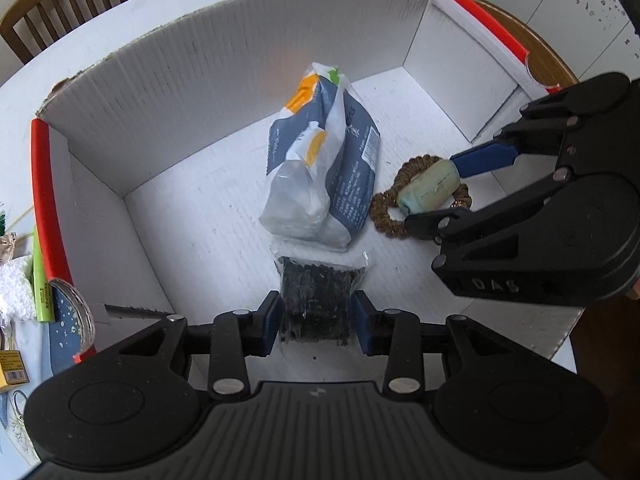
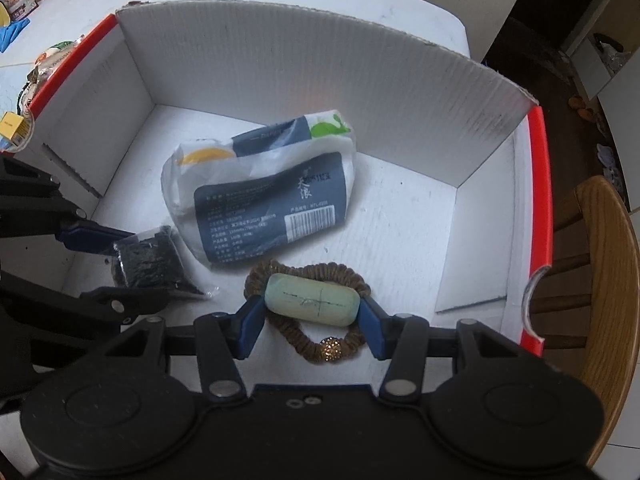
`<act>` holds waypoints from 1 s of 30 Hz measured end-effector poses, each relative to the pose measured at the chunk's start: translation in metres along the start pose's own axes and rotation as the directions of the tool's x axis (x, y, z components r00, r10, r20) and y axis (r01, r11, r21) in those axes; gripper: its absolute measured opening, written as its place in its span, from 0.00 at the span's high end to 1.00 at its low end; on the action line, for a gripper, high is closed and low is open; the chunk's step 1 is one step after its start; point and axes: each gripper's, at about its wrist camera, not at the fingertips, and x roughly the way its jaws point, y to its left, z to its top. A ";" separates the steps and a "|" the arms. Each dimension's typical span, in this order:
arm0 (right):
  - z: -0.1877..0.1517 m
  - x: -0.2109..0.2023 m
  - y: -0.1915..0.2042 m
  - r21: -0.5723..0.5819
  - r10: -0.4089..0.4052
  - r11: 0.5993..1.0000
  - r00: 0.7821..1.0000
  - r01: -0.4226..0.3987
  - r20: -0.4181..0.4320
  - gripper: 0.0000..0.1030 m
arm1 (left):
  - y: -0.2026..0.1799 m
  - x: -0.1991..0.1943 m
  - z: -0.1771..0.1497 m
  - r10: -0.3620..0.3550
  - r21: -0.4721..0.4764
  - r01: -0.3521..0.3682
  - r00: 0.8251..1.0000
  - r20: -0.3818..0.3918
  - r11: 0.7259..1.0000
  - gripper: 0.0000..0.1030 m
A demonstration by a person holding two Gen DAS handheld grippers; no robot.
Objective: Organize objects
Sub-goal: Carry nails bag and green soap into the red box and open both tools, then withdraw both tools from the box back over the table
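Observation:
A white cardboard box with red edges stands on the table. Inside it lie a blue-and-white tissue pack and a brown scrunchie. My left gripper points down into the box. A small black packet lies on the box floor between its blue pads, which stand at its sides without squeezing it. My right gripper is shut on the ends of a pale green soap bar just over the scrunchie.
Small items lie on the table left of the box: a green tube and a yellow carton. Wooden chairs stand at the table's edge. The right part of the box floor is bare.

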 end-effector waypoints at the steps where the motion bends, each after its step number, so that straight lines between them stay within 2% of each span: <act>1: 0.000 0.000 0.000 0.002 0.003 1.000 1.000 -0.003 0.000 0.51 | 0.000 0.000 -0.001 0.002 0.000 -0.002 1.000 0.000 1.000 0.57; 2: 0.000 -0.001 0.000 0.004 0.009 1.000 1.000 -0.009 0.003 0.50 | 0.000 0.000 -0.002 0.004 -0.003 -0.004 1.000 0.002 1.000 0.49; 3: 0.000 -0.002 0.000 0.008 0.008 1.000 1.000 -0.008 0.005 0.49 | -0.001 -0.001 -0.003 0.008 -0.004 -0.008 1.000 0.008 1.000 0.46; 6: -0.001 -0.004 -0.001 0.007 0.007 1.000 1.000 -0.007 0.021 0.44 | -0.004 -0.005 -0.006 0.009 0.000 -0.009 1.000 0.020 1.000 0.45; 18: -0.013 -0.043 -0.010 0.079 0.043 0.995 0.988 -0.056 0.148 0.41 | -0.004 -0.046 -0.014 0.018 -0.027 -0.014 0.991 0.136 1.000 0.45; 22: -0.019 -0.062 -0.011 0.098 0.058 0.992 0.977 -0.079 0.205 0.40 | -0.006 -0.067 -0.021 0.032 -0.028 -0.027 0.980 0.195 0.999 0.45; 25: -0.024 -0.079 -0.013 0.111 0.100 0.985 0.961 -0.133 0.258 0.40 | -0.004 -0.082 -0.027 0.053 -0.041 -0.044 0.970 0.239 0.998 0.45; 30: -0.035 -0.106 -0.007 0.117 0.101 0.982 0.938 -0.147 0.331 0.40 | 0.000 -0.110 -0.038 0.095 -0.055 -0.082 0.949 0.300 0.995 0.45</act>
